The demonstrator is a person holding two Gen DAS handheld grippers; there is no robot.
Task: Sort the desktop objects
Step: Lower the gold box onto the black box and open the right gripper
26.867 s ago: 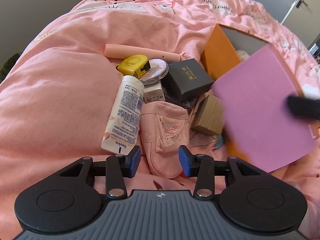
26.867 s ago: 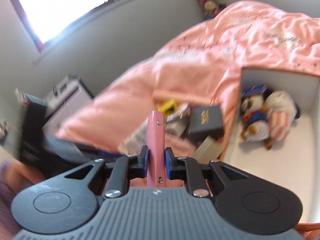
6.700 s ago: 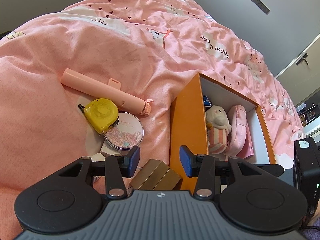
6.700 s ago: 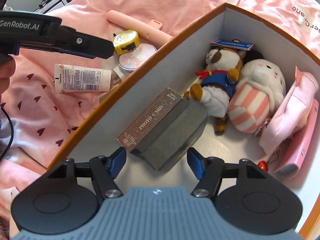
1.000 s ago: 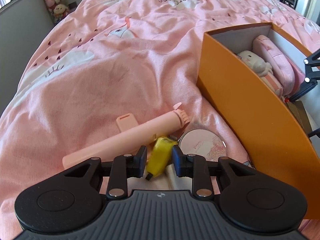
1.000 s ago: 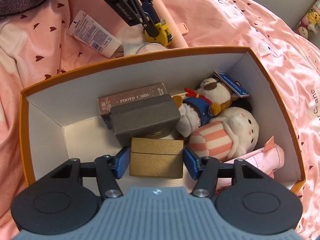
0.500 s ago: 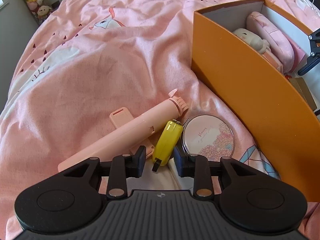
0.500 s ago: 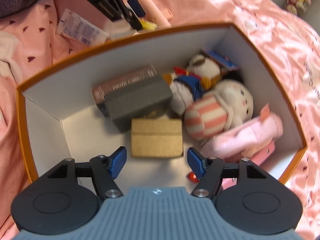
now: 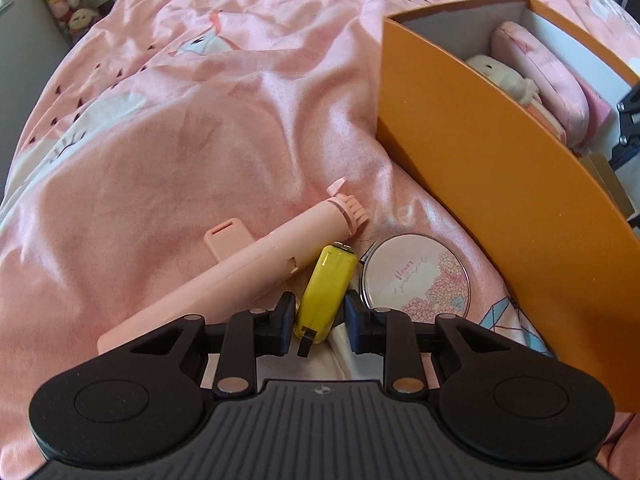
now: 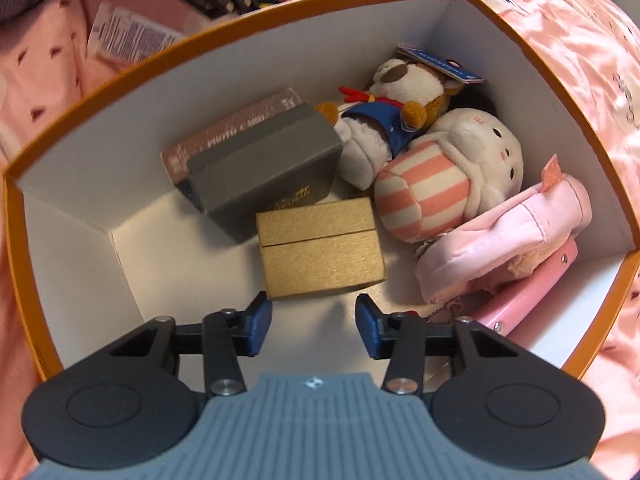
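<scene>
My left gripper (image 9: 319, 322) points down at the pink bedspread, its jaws closing on a yellow tape measure (image 9: 326, 280) that stands on edge between the pads. A pink selfie stick (image 9: 248, 272) lies to its left and a round floral compact (image 9: 416, 278) to its right. My right gripper (image 10: 314, 316) hangs over the orange box (image 10: 120, 76), jaws closing with nothing between them. A gold box (image 10: 320, 252) lies on the box floor just beyond its fingertips.
In the box lie a grey box (image 10: 264, 164), a photo card box (image 10: 224, 128), a plush dog (image 10: 400, 92), a striped plush (image 10: 440, 176), a pink pouch (image 10: 512, 236) and a pink case (image 10: 528, 292). A lotion tube (image 10: 124, 36) lies outside it. The orange box (image 9: 480, 168) rises right of the compact.
The right gripper let go of the gold box, drew back from it, then narrowed its jaws. The left jaws loosened slightly around the tape measure and have closed in again.
</scene>
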